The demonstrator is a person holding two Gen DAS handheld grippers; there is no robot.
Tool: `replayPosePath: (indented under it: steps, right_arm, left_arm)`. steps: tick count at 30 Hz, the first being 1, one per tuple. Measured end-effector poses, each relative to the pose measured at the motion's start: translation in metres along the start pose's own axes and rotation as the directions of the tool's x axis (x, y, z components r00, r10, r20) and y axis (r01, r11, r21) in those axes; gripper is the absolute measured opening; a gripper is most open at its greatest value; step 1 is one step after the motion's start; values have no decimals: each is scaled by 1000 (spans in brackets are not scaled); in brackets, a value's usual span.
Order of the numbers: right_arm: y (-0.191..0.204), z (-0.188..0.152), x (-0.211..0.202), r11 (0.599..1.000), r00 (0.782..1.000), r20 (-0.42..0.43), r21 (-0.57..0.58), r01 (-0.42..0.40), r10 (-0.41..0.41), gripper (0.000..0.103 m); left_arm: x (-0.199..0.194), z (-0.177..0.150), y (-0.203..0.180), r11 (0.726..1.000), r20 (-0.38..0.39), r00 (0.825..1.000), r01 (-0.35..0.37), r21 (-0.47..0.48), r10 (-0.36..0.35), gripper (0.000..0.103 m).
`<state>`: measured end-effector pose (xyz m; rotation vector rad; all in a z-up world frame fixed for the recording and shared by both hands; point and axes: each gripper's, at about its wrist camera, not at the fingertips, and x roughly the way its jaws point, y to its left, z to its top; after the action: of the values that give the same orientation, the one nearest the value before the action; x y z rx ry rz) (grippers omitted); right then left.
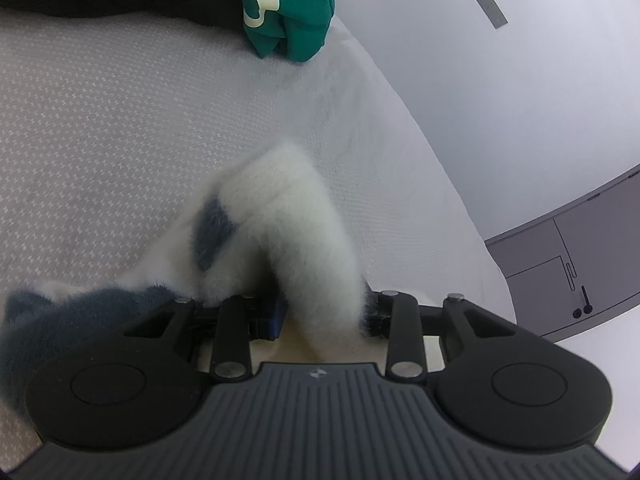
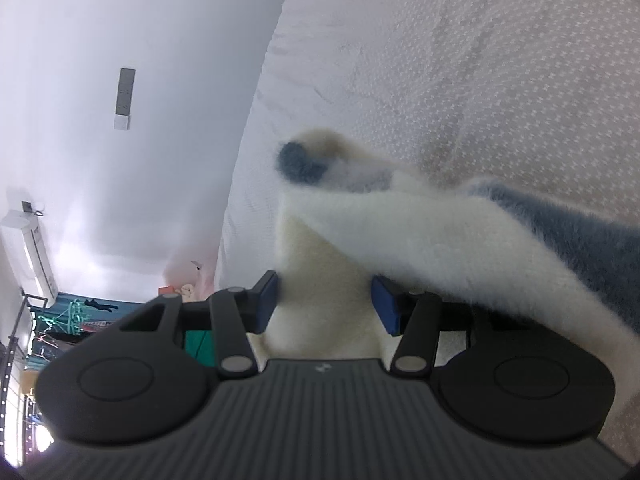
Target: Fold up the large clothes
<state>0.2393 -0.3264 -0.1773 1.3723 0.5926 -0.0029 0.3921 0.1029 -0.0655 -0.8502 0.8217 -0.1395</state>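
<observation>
Left wrist view: the left claw (image 1: 320, 316) is seen clenched on a fluffy white and blue-grey garment (image 1: 280, 216). A thick white fold of it is pinched between the blue pads (image 1: 277, 318). The rest of the garment is draped down to the left, onto the white dotted bed cover (image 1: 120, 120). A folded green cloth with pale stripes (image 1: 288, 4) is seen far off at the bed's edge, well apart from the claw.

Right wrist view: the right claw (image 2: 324, 304) is seen clenched on another part of the same fluffy garment (image 2: 400, 232), with cream fleece filling the gap between its pads. The garment is held up, just above the bed.

No neat fold can be seen yet. The folding seems to be in its middle part: the garment is gripped at two spots, and it must still be laid down flat and folded over.
</observation>
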Motion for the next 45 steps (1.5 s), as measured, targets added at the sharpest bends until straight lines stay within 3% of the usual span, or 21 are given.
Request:
replayPosePath:
  steps: [5,10,14,16,19,22,26,31,37,42,45]
  right_arm:
    - [-7,4,-8,999,999,-30,30,-34,35,53]
    - [-18,6,-29,994,996,-62,87,-65,71,53]
    - [-27,8,-49,991,993,-81,112,-77,87,53]
    - [-28,8,-57,992,992,-92,101,-73,82,53]
    - [-19,3,-69,998,993,-101,9,-66,66,56]
    - [2,-10,-78,984,995,-93,-168,-56,40,56]
    - [36,-42,-80,885,997,-72,-465,-12,-24,56]
    - [60,-81,-65,739,994,-86,-673,-9,-67,56]
    - [67,-97,-19,593,981,-60,-803,61,-182,56]
    - [69,-99,14,505,979,-17,-859,91,-204,56]
    - [69,-100,28,474,980,-3,-875,94,-200,56]
  left_arm:
    - [-5,-1,2,1000,-5,1000,27,-6,-27,38]
    - [-28,-5,6,996,-16,996,88,-21,-89,44]
    - [-60,-11,9,993,39,993,113,-13,-113,67]
    - [-75,-16,11,992,55,991,125,-7,-124,71]
    - [-87,-24,7,996,71,994,80,46,-83,71]
    - [-92,-33,-8,991,92,994,48,125,-60,71]
    - [-81,-46,-36,969,109,993,11,248,-39,71]
    - [-47,-63,-62,894,154,986,-124,430,62,71]
    - [-3,-66,-67,849,140,979,-198,491,148,71]
    - [23,-65,-65,789,144,967,-254,559,210,71]
    - [28,-62,-60,784,147,966,-259,565,212,71]
